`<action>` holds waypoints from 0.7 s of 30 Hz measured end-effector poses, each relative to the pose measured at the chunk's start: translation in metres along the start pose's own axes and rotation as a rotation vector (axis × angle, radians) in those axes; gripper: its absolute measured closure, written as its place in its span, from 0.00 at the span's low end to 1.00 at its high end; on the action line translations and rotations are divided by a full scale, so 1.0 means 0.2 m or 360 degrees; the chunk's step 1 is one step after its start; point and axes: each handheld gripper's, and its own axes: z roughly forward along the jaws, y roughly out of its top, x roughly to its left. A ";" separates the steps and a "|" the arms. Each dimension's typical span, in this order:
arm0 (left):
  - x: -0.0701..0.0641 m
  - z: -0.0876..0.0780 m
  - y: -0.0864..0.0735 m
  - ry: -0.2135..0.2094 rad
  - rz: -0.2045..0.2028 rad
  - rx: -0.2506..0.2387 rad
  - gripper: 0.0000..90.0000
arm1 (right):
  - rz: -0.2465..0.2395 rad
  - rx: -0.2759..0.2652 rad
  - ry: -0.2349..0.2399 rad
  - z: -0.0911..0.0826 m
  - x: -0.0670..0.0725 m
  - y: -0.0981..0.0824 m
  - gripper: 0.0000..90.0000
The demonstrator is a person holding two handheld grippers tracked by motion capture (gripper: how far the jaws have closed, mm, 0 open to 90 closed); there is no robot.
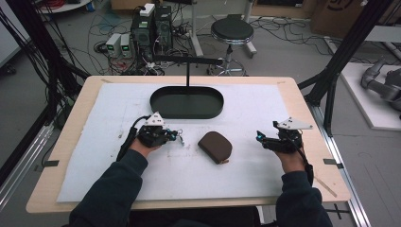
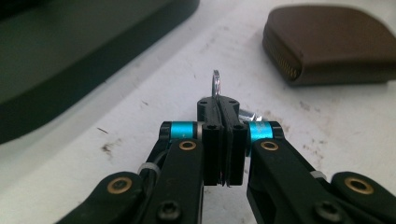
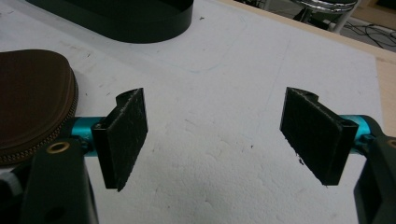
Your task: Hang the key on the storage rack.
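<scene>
Keyring [image 2: 216,84] pinched (left gripper [image 2: 223,116] view); pouch [image 1: 215,146] nearby.

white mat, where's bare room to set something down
Free: the mat strip along the near edge, between the forearms below the brown pouch; the patch right of the black tray, above the right gripper; the far-left part beside the tray. Crowded: the middle, where the left gripper, shut on a metal ring, sits close to the pouch.
</scene>
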 end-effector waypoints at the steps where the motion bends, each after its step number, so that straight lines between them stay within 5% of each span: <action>1: 0.01 -0.02 0.00 0.0000 -0.0012 -0.0035 0.98 | 0.0001 -0.0001 0.0000 0.00 0.00 0.00 0.26; 8: 0.05 -0.13 0.06 0.0059 -0.0018 -0.0142 0.98 | 0.0014 -0.0013 -0.0001 0.00 -0.01 0.00 0.26; 14: 0.15 -0.25 0.19 0.0157 -0.0038 -0.0253 0.98 | 0.0023 -0.0029 0.0008 0.00 -0.01 0.01 0.26; 21: 0.28 -0.31 0.34 0.0207 -0.0018 -0.0270 0.98 | 0.0028 -0.0035 0.0015 0.01 -0.02 0.01 0.26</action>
